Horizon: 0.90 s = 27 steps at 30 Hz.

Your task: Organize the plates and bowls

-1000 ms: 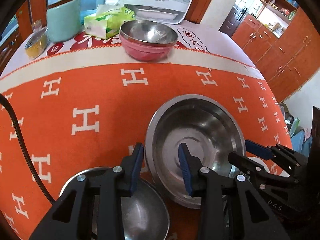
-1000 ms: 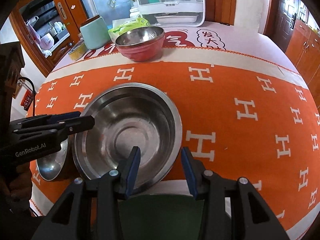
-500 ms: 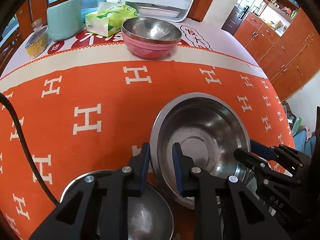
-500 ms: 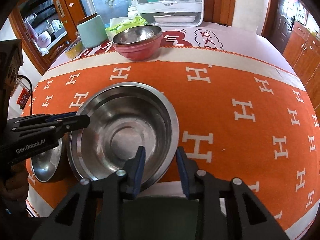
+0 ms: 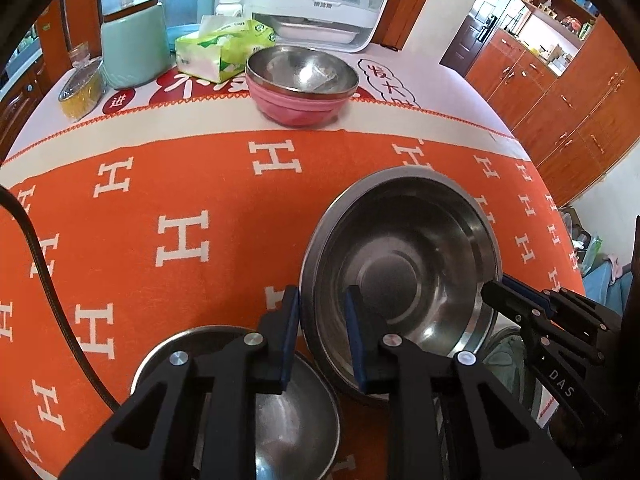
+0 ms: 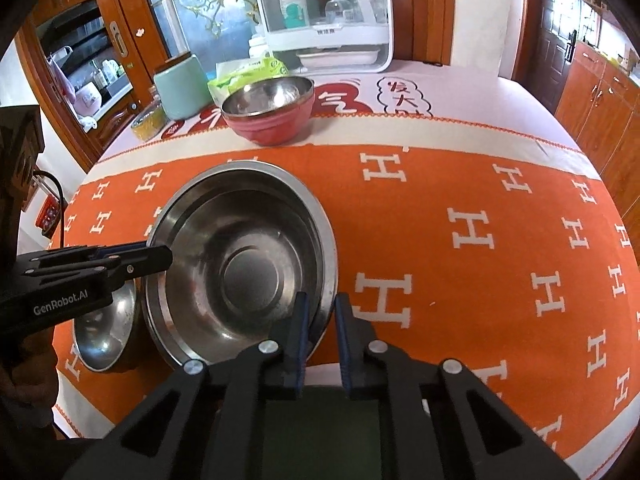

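The large steel bowl (image 5: 404, 276) on the orange tablecloth (image 5: 180, 184) is gripped at opposite sides of its rim, one finger inside and one outside, by the left gripper (image 5: 320, 328) and the right gripper (image 6: 320, 320), both clamped narrow. A smaller steel bowl (image 5: 276, 400), just beside it, is partly hidden by the left gripper. Well behind are seen a pink bowl (image 5: 298, 106) and a tissue box (image 5: 220, 50).

A second ago both grippers stood open astride the rim of the large steel bowl (image 5: 400, 276). Now the left gripper (image 5: 322, 320) has narrowed onto the bowl's left rim, and the right gripper (image 6: 322, 316) has closed onto its near right rim, one finger inside, one outside.
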Each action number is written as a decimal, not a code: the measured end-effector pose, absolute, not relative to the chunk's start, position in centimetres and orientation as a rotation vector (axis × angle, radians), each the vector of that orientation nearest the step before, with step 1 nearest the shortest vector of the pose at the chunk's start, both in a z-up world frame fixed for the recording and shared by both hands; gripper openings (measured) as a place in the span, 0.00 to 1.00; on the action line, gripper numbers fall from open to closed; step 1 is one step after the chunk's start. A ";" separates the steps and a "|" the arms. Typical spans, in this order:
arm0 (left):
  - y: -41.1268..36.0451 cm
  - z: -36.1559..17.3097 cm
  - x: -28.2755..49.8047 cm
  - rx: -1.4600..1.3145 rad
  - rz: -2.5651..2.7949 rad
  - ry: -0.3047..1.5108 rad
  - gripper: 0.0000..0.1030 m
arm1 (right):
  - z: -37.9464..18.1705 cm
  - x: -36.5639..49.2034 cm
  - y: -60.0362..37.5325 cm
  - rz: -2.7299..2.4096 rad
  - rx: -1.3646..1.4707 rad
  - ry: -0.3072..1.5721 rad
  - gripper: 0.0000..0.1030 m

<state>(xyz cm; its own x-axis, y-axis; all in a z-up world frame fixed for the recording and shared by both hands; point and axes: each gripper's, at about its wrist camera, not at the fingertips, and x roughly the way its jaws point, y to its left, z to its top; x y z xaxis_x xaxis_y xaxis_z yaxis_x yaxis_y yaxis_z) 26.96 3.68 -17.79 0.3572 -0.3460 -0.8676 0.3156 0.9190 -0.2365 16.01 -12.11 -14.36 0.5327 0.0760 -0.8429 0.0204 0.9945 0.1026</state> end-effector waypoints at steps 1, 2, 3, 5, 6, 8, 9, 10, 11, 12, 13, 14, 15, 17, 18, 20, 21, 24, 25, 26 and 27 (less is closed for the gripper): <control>3.7 -17.6 26.8 -0.031 -0.427 1.123 0.21 | -14.2 15.9 -12.1 0.033 0.105 1.002 0.12; 3.8 -17.4 26.7 -0.033 -0.428 1.117 0.21 | -14.0 15.8 -12.1 0.033 0.105 0.995 0.12; 3.8 -17.2 26.6 -0.034 -0.427 1.111 0.21 | -13.7 15.6 -12.1 0.034 0.104 0.986 0.12; 3.9 -16.8 26.3 -0.039 -0.426 1.100 0.21 | -13.4 15.4 -12.0 0.036 0.104 0.973 0.12; 4.0 -16.5 26.1 -0.044 -0.423 1.090 0.21 | -13.2 15.3 -12.0 0.039 0.107 0.966 0.12; 4.2 -15.9 25.7 -0.056 -0.424 1.074 0.21 | -12.8 15.0 -12.0 0.039 0.113 0.957 0.12; 4.3 -15.6 25.5 -0.059 -0.425 1.064 0.21 | -12.6 14.8 -12.0 0.039 0.112 0.948 0.12; 4.3 -15.3 25.2 -0.057 -0.425 1.055 0.21 | -12.4 14.6 -11.9 0.039 0.111 0.940 0.12; 4.3 -15.1 25.1 -0.055 -0.425 1.049 0.21 | -12.2 14.4 -11.9 0.039 0.110 0.932 0.12; 4.3 -14.8 24.8 -0.054 -0.425 1.042 0.21 | -11.9 14.2 -11.8 0.040 0.108 0.923 0.12; 4.4 -14.5 24.6 -0.055 -0.425 1.035 0.21 | -11.7 14.0 -11.7 0.040 0.107 0.917 0.12; 4.5 -14.3 24.3 -0.057 -0.426 1.030 0.21 | -11.5 13.8 -11.7 0.041 0.106 0.912 0.12; 4.6 -14.0 24.1 -0.058 -0.426 1.023 0.21 | -11.2 13.6 -11.6 0.044 0.104 0.904 0.12; 4.7 -13.6 23.6 -0.059 -0.425 1.014 0.21 | -10.9 13.2 -11.4 0.047 0.102 0.896 0.12; 4.9 -13.3 23.3 -0.059 -0.424 1.007 0.21 | -10.7 12.9 -11.3 0.049 0.099 0.888 0.12; 5.1 -12.7 22.8 -0.061 -0.422 0.990 0.21 | -10.3 12.5 -11.1 0.052 0.093 0.877 0.12; 5.3 -12.4 22.4 -0.063 -0.422 0.981 0.21 | -10.0 12.2 -10.9 0.057 0.088 0.870 0.12; 5.7 -11.4 21.3 -0.069 -0.414 0.954 0.21 | -9.3 11.3 -10.5 0.071 0.075 0.851 0.12; 5.8 -11.2 21.0 -0.072 -0.410 0.946 0.21 | -9.1 11.0 -10.4 0.075 0.070 0.846 0.12; 6.0 -10.9 20.6 -0.075 -0.406 0.938 0.21 | -8.8 10.6 -10.2 0.081 0.063 0.838 0.12; 6.2 -10.6 20.0 -0.081 -0.401 0.926 0.21 | -8.7 10.4 -10.1 0.085 0.059 0.833 0.12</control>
